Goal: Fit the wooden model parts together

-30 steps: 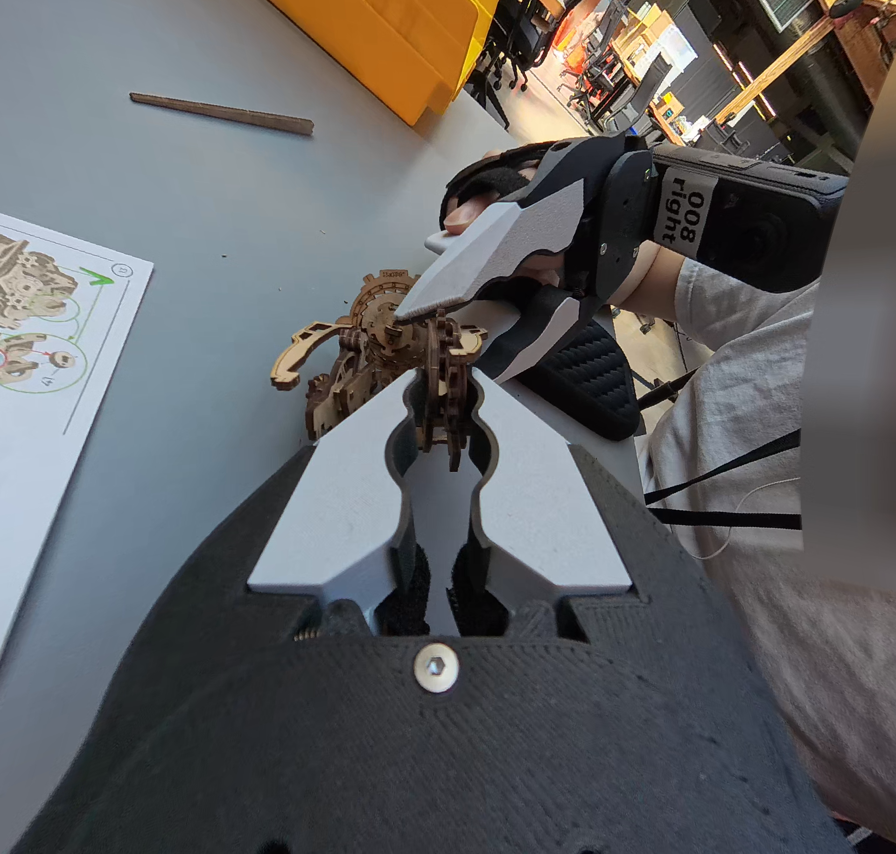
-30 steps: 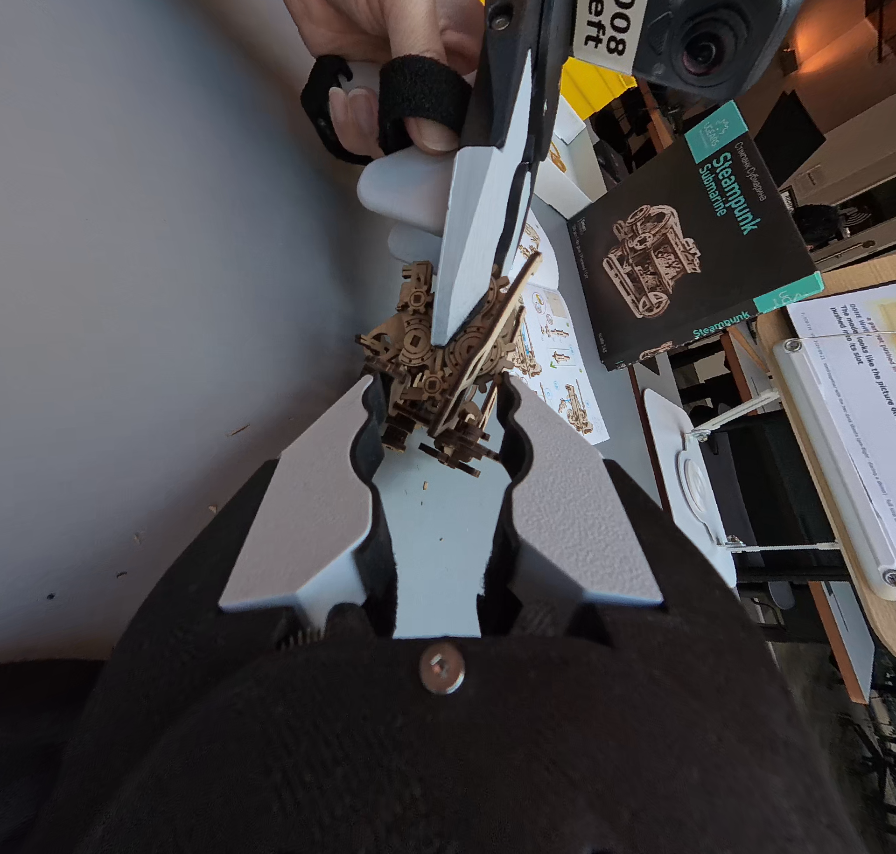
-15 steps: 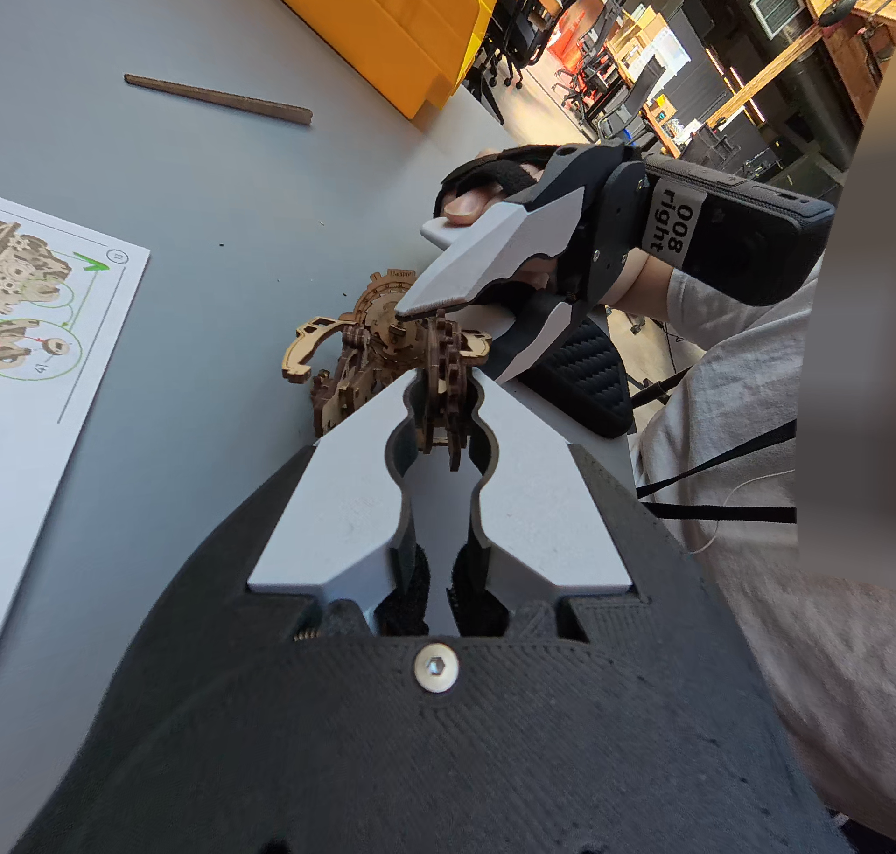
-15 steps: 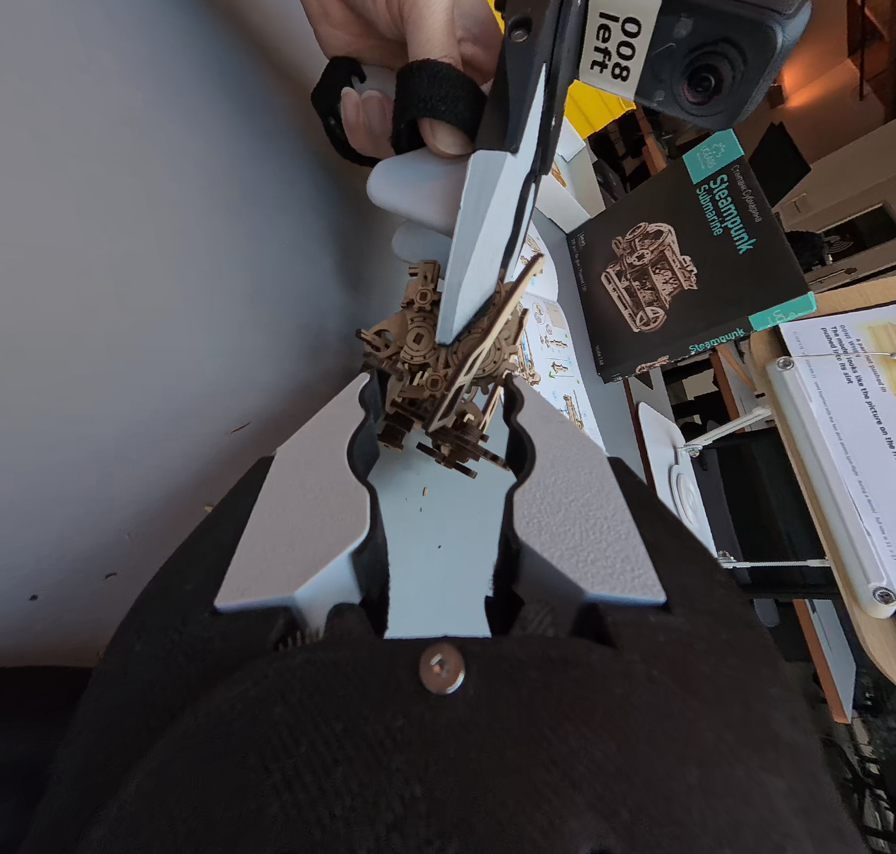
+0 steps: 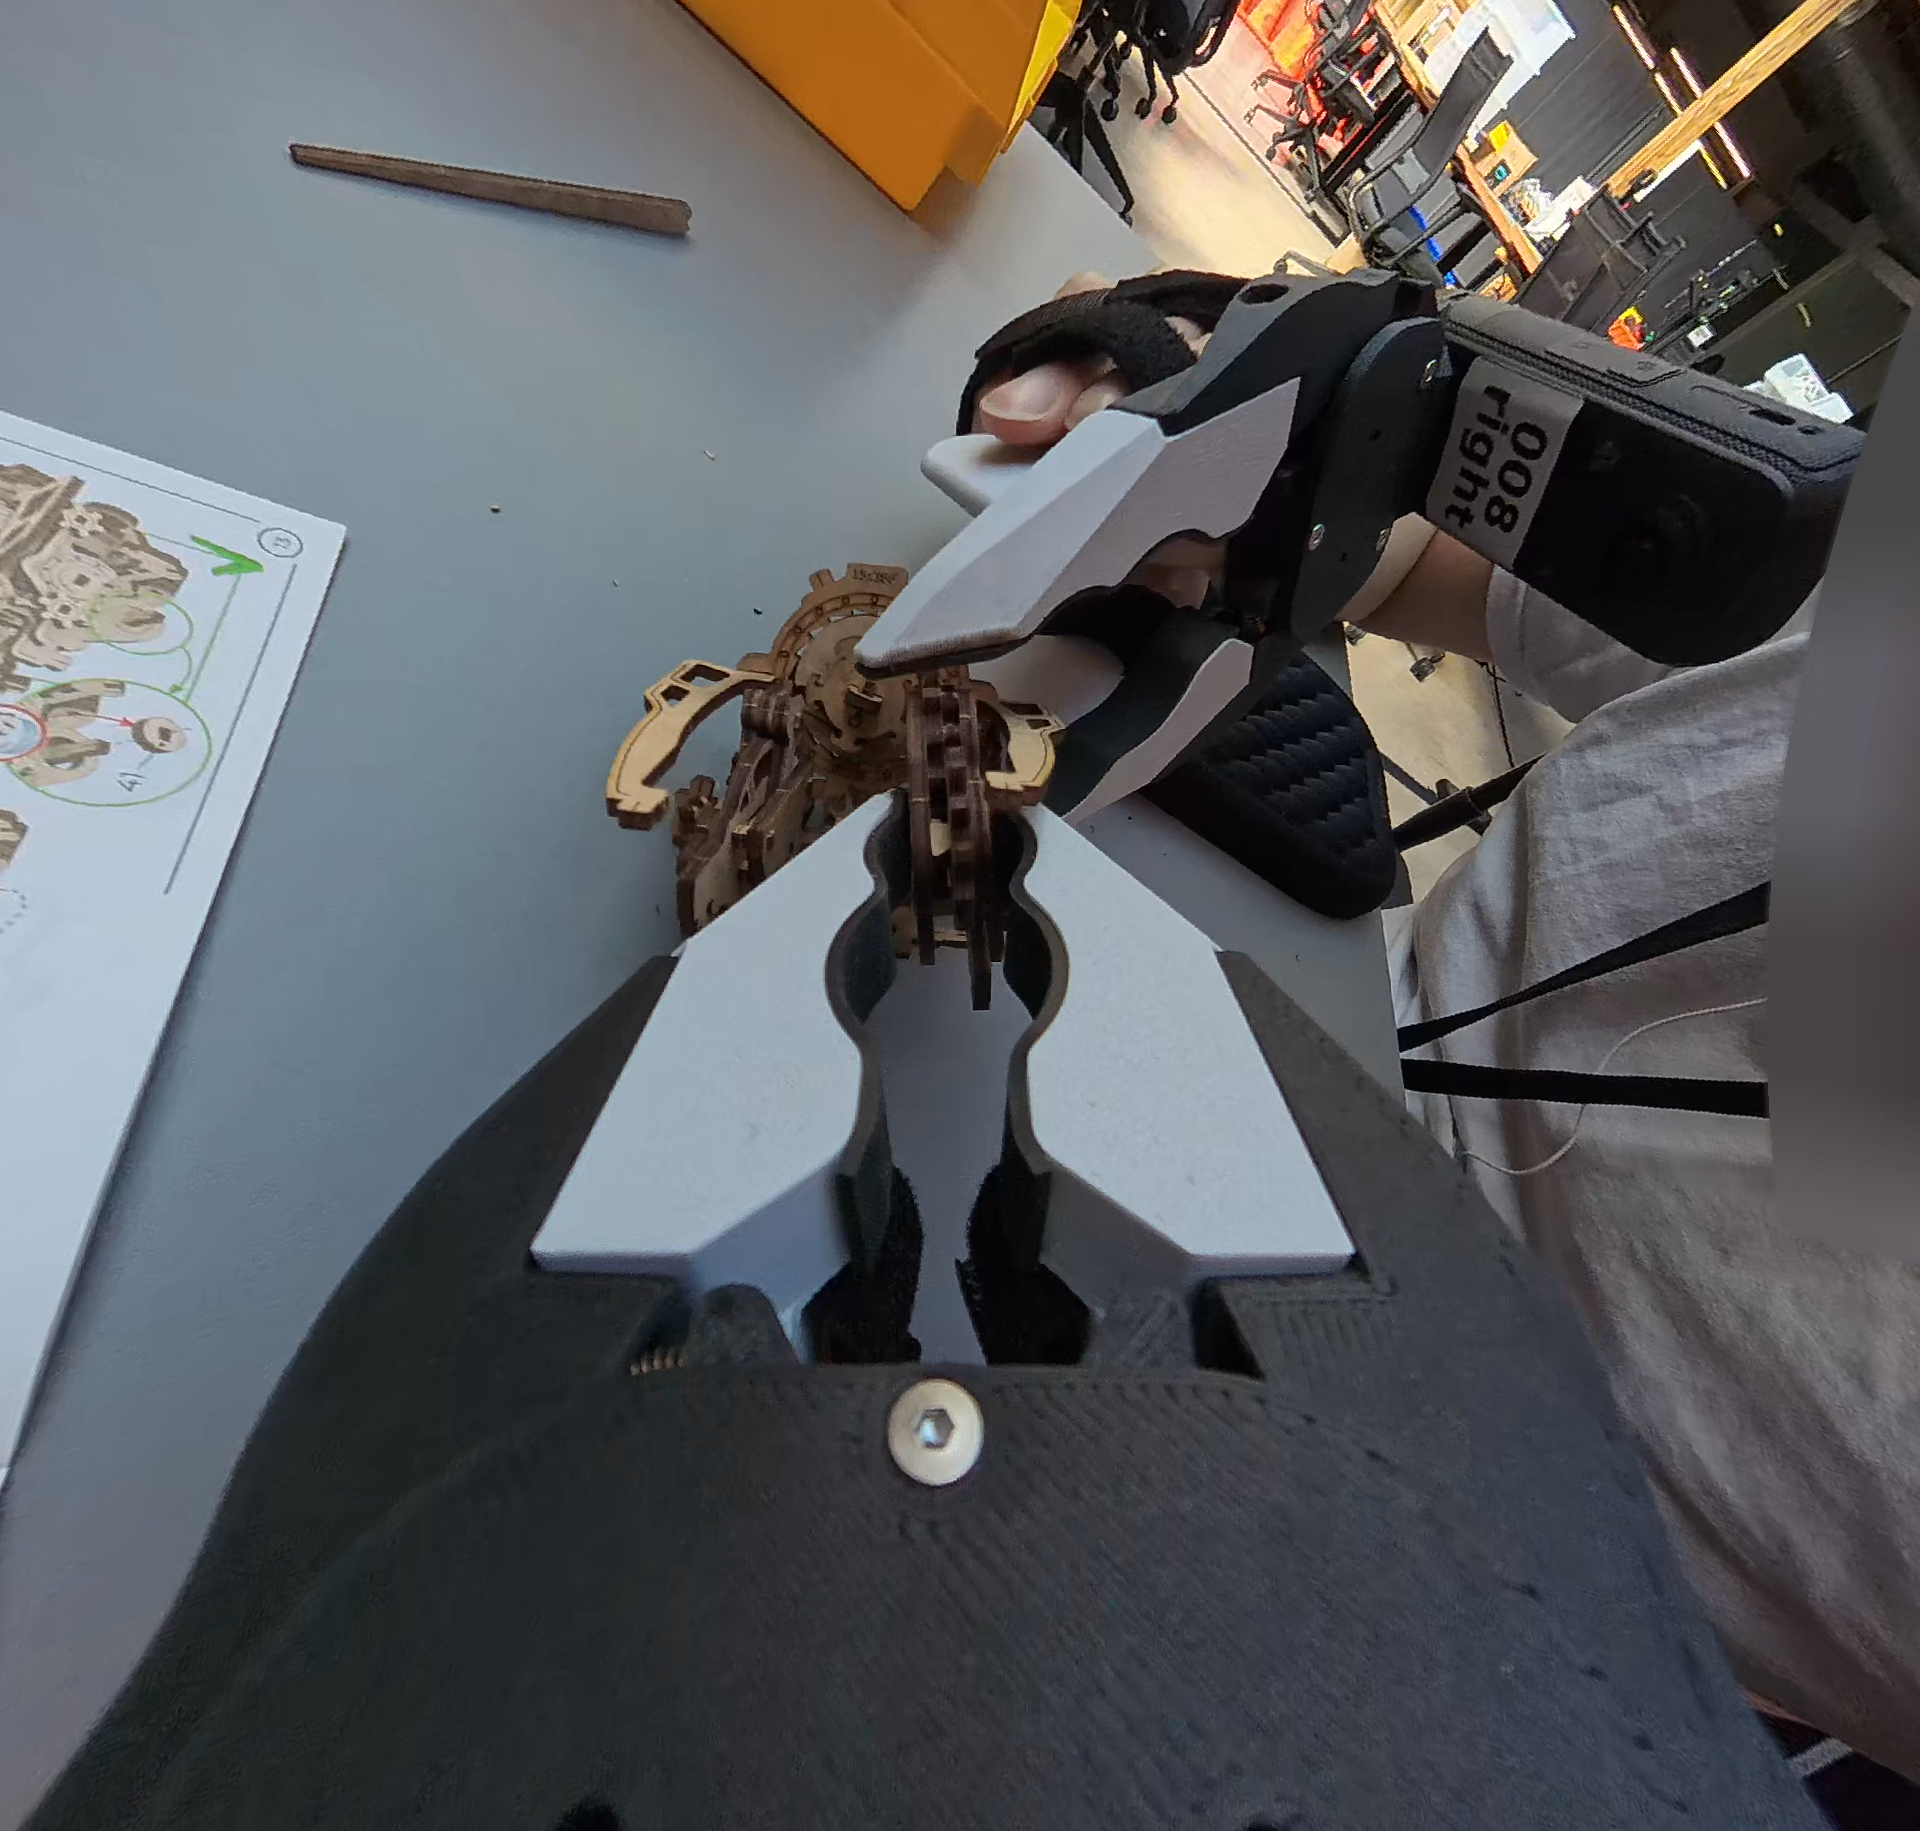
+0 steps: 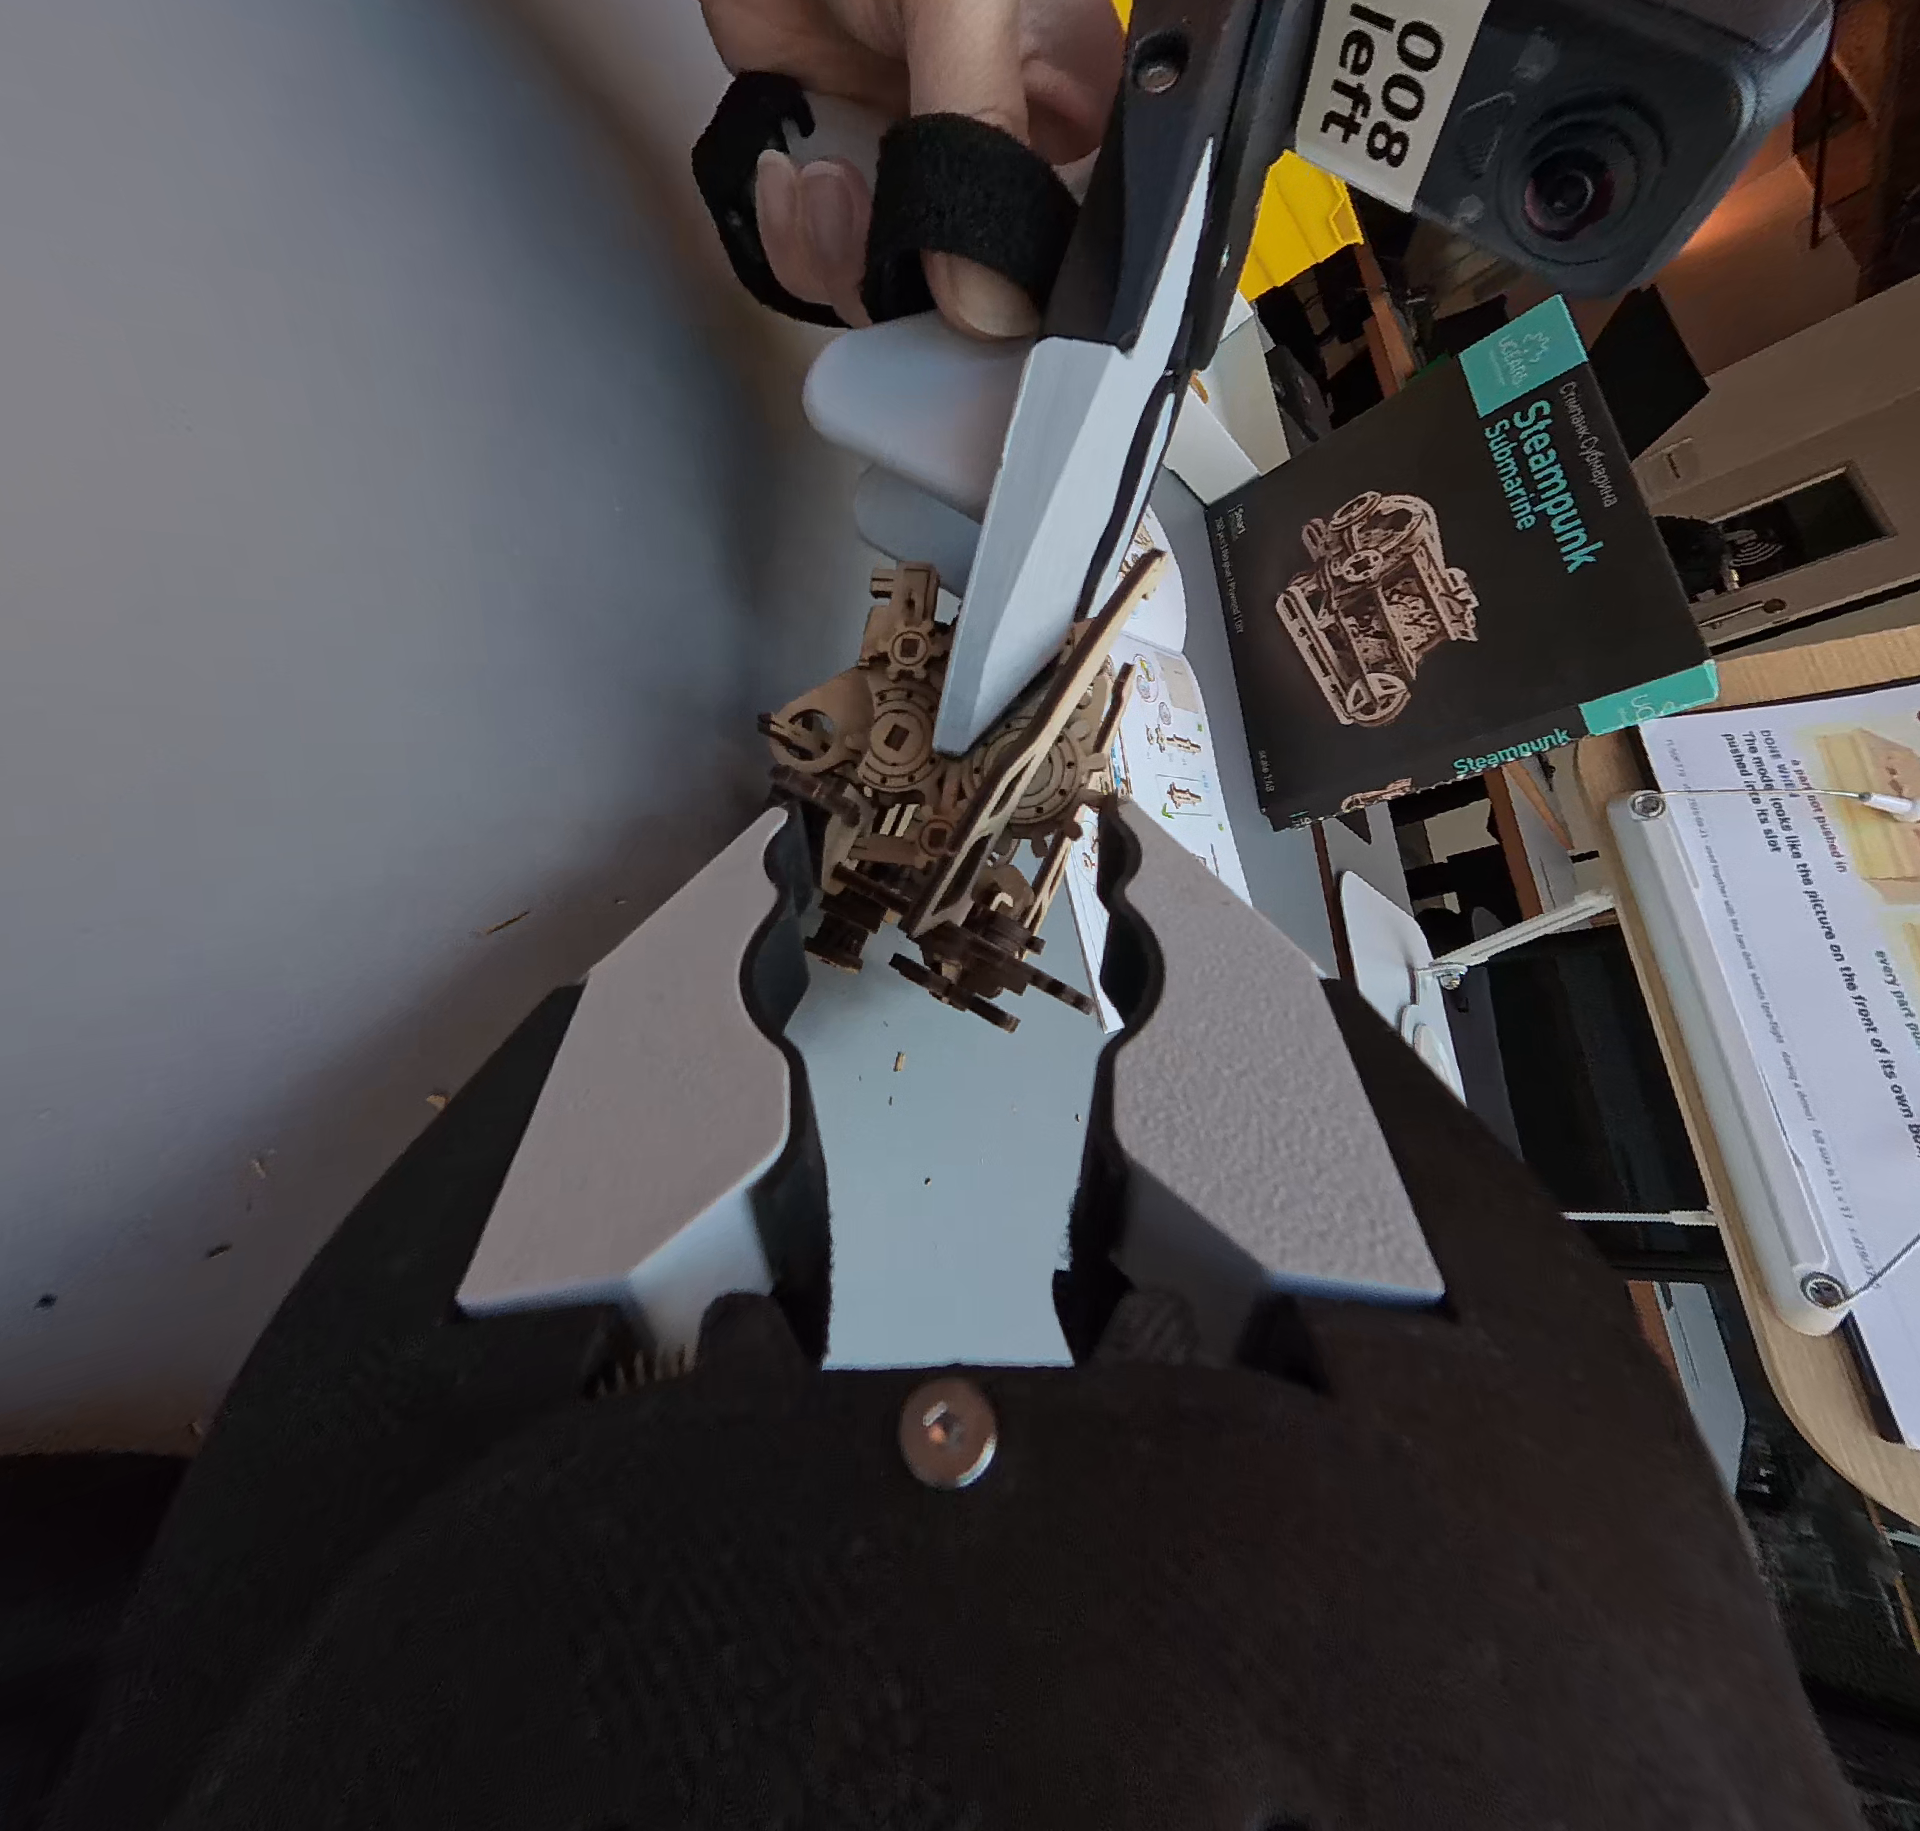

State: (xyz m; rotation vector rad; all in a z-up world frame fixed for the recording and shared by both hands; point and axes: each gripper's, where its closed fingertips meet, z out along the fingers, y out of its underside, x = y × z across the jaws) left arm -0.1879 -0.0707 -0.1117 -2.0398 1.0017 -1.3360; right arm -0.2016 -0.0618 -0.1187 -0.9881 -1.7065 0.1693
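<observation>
**Left wrist view and right wrist view: both grippers at the wooden model**

Left wrist view, nearest zone: the left gripper points forward and down toward the grey table. Its two grey fingers are clamped on a stack of dark gear discs at the near edge of the wooden model. The model sits just above or on the table surface; contact with the table cannot be confirmed.

Middle zone: the right gripper enters from the right, angled down and to the left. Its upper finger tip rests on top of the model; its lower finger lies beside the model's right side. A hand with black straps over the fingers holds this gripper's grey trigger.

Right wrist view: the right gripper has its jaws set wide apart with the model between the tips; whether the pads press the wood cannot be told. The left gripper comes down steeply from above, tip buried in the model, held by a strapped hand.

Far zone: an instruction sheet lies left of the model, a thin wooden stick and a yellow bin beyond it. A dark kit box stands behind the model.
</observation>
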